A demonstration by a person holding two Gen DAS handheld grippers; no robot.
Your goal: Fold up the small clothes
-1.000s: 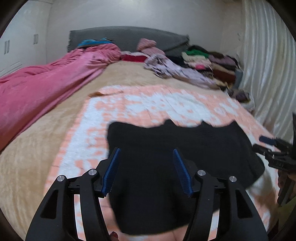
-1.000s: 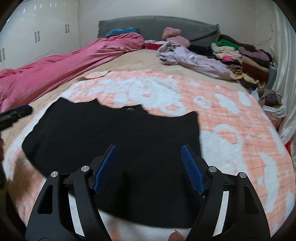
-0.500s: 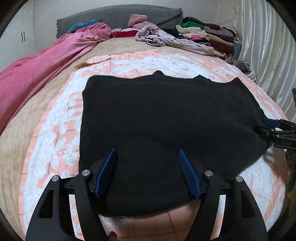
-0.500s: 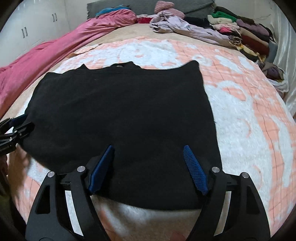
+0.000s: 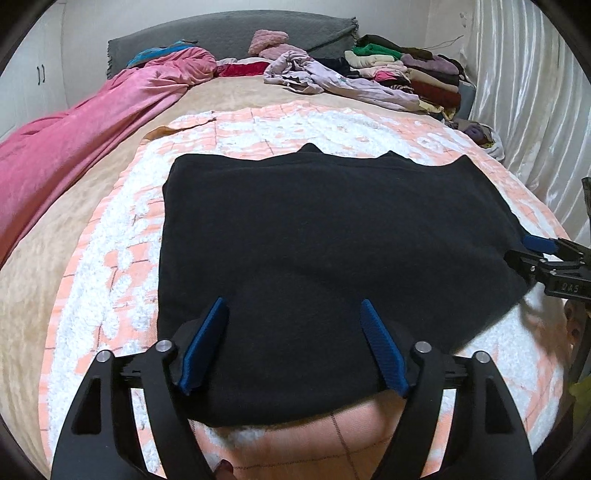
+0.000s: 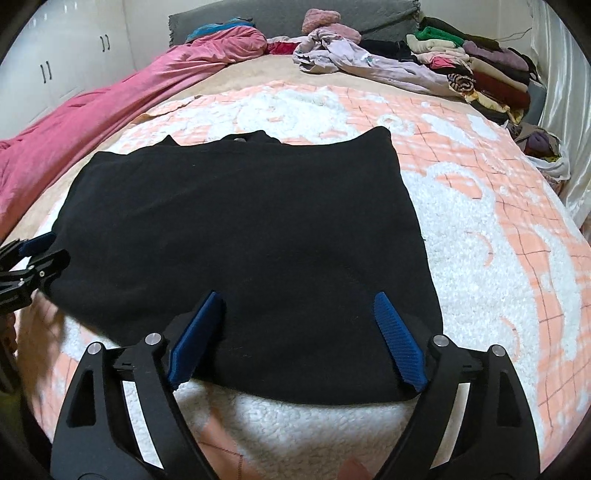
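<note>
A black garment (image 5: 325,243) lies flat on the orange and white fleece blanket (image 5: 122,236); it also shows in the right wrist view (image 6: 240,229). My left gripper (image 5: 293,310) is open and empty, its blue pads over the garment's near hem on the left side. My right gripper (image 6: 295,302) is open and empty over the near hem on the right side. The right gripper also shows at the right edge of the left wrist view (image 5: 535,251), and the left gripper at the left edge of the right wrist view (image 6: 37,251).
A pink quilt (image 5: 92,122) runs along the bed's left side. A lilac garment (image 5: 332,79) and a pile of folded clothes (image 5: 413,70) lie at the far right by the grey headboard (image 5: 229,33). A white curtain (image 5: 535,92) hangs at the right.
Both grippers moved in low over the garment, then drew back a little toward its near hem. The garment now lies flat and spread. Both grippers stayed open.
</note>
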